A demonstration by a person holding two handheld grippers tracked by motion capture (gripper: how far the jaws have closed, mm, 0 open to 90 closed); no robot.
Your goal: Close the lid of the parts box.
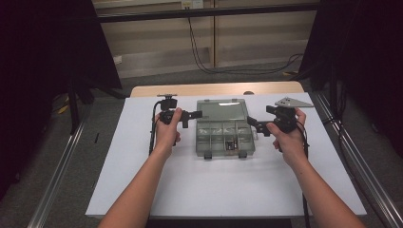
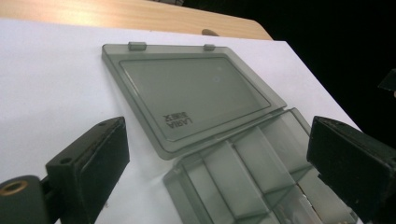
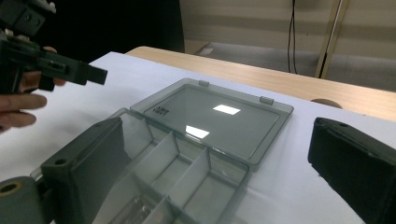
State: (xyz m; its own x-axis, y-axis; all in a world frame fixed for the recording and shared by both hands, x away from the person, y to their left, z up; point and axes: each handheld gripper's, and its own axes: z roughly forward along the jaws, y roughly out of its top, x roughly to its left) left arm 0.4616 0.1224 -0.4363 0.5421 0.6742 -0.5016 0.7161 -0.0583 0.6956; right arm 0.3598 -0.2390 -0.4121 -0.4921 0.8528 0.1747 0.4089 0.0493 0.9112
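A clear grey compartment box [image 1: 223, 137] lies open in the middle of the white mat, its lid [image 1: 222, 110] laid flat at the far side. Small dark parts [image 1: 231, 144] sit in one front compartment. My left gripper [image 1: 196, 114] hovers just left of the lid, held in a hand, jaws pointing right. In the left gripper view the left gripper [image 2: 217, 140] is open, its jaws wide apart over the lid [image 2: 191, 91] and dividers [image 2: 252, 172]. My right gripper [image 1: 252, 123] hovers at the box's right edge. It [image 3: 215, 144] is open above the compartments [image 3: 182, 172], empty.
The white mat [image 1: 214, 190] covers a wooden table whose far edge [image 1: 214, 89] shows bare. Black frame rails run along both sides, and cables lie on the floor behind. In the right gripper view the left gripper [image 3: 60, 67] hangs at upper left.
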